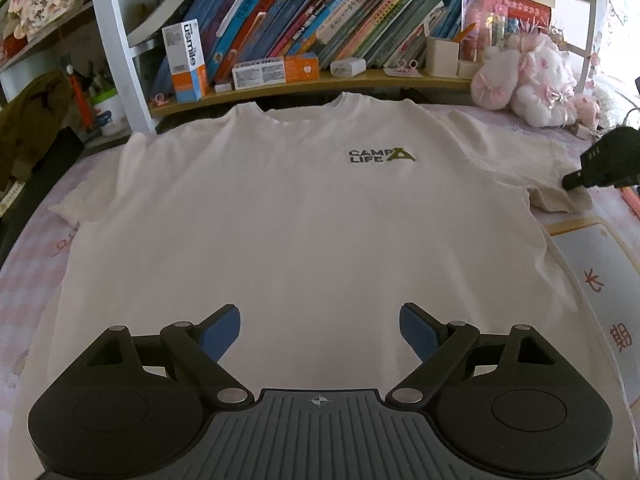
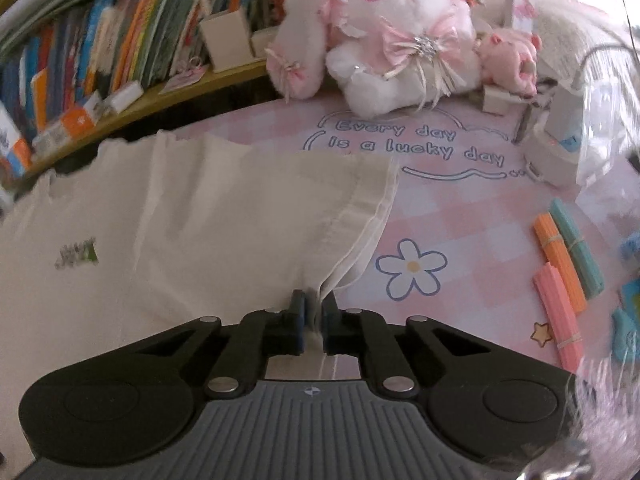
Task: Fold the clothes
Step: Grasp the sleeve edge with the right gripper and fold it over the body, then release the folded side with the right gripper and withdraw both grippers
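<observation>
T-shirt (image 1: 304, 216), white with a small chest logo (image 1: 382, 155), lies face up and spread flat on a bench covered by a pink checked cloth (image 2: 472, 216). Left gripper (image 1: 320, 330) hovers low over the hem, jaws wide apart, holding nothing. Right gripper (image 2: 314, 314) is pinched closed on the sleeve (image 2: 360, 208) edge, lifting it slightly. Logo lettering blurs in the right wrist view. Books (image 1: 304, 20) and a plush toy (image 2: 400, 40) sit behind.

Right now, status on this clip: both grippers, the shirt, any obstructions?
Left gripper open, over the hem, empty. Right gripper shut on the T-shirt sleeve edge. Shirt flat, unfolded. Stick bundles beside the sleeve, not touching.
</observation>
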`<state>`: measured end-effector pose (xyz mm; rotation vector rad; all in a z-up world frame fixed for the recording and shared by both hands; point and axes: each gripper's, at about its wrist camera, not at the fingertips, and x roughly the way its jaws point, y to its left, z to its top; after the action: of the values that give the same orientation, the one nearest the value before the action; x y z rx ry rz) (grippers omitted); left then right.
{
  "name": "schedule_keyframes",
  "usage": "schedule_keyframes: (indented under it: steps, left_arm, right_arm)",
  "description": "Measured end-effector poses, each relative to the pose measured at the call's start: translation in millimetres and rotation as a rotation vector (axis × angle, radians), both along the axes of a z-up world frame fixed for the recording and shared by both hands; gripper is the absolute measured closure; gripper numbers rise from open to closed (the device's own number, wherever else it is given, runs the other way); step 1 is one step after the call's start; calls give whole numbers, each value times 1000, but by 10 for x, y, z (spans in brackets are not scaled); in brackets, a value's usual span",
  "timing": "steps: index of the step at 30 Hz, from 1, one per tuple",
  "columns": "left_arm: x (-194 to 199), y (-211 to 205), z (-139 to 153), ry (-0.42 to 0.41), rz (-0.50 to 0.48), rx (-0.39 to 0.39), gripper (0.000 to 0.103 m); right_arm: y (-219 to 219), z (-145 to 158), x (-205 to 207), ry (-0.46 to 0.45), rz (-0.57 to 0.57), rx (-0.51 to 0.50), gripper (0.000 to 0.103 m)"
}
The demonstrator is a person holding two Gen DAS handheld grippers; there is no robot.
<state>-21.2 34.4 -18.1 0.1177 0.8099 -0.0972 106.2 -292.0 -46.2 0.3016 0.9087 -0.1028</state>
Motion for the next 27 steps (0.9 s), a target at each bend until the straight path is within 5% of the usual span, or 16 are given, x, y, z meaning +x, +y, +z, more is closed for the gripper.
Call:
schedule_keyframes:
  steps: [6, 11, 14, 15, 16, 18, 22, 27]
  left_arm:
    - [-40, 231, 27, -17, 22, -12, 14]
    - [-92, 548, 14, -22, 79, -40, 14]
    - [-114, 740, -6, -21, 112, -60, 14]
    - [-119, 793, -15, -18, 121, -67, 14]
    - [-116, 829, -25, -16, 125, -72, 14]
    - [-100, 877, -44, -10, 126, -81, 14]
    - [-69, 974, -82, 1, 128, -99, 14]
    - [-33, 1077, -124, 10, 126, -121, 14]
  right_arm:
    - [360, 380, 143, -112, 48, -35, 96]
    - [1067, 620, 270, -198, 166, -98, 96]
    - [1395, 533, 247, -165, 251, -53, 95]
    - [1498, 498, 237, -152, 279, -35, 91]
    - [1602, 464, 227, -138, 307, -18, 71]
    - [1809, 394, 207, -111, 363, 17, 47]
    - [2224, 256, 168, -56, 474, 87, 48]
    - [2105, 302, -78, -63, 468, 74, 48]
